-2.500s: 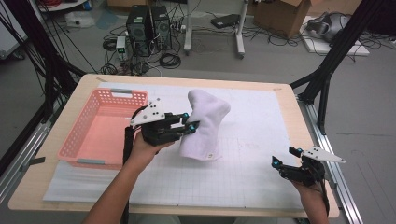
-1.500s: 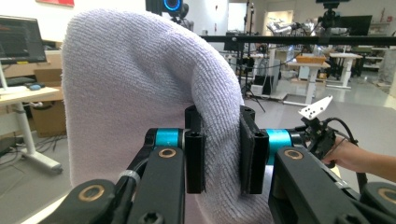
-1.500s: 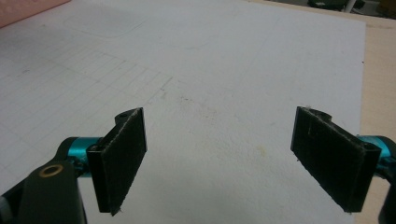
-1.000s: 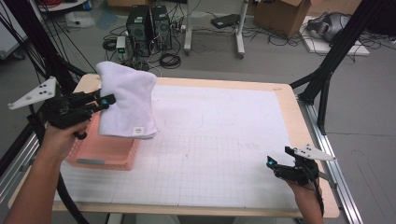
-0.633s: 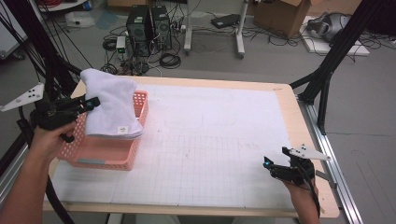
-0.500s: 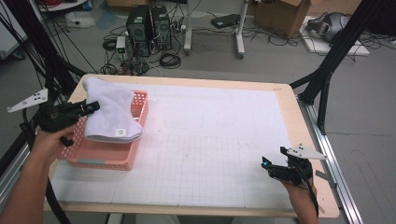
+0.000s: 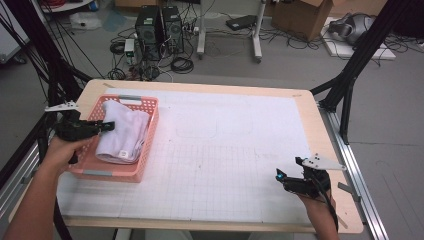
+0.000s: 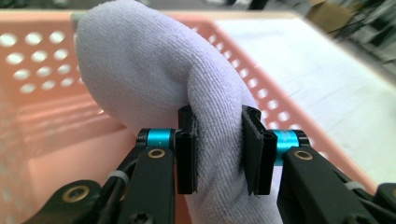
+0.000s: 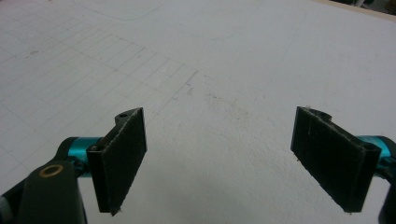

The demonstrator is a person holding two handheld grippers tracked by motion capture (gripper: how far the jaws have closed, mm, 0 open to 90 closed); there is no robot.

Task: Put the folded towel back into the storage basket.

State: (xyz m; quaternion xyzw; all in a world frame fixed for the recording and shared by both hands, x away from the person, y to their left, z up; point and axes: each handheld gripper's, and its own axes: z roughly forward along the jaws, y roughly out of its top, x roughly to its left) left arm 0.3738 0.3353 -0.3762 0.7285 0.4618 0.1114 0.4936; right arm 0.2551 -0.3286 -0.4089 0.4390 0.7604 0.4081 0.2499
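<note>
Location: at nine o'clock on the table, white terry towel (image 7: 121, 131) lies folded inside pink perforated basket (image 7: 131, 172).
Handling: likely light, soft, floppy; take a thick fold.
Left gripper (image 8: 218, 149): jaws have just been easing apart, pads still pinching a fold.
Right gripper (image 9: 233, 161): released, empty, at five o'clock.

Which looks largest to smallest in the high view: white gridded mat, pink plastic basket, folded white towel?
1. White gridded mat
2. Pink plastic basket
3. Folded white towel, lying inside the basket
</note>
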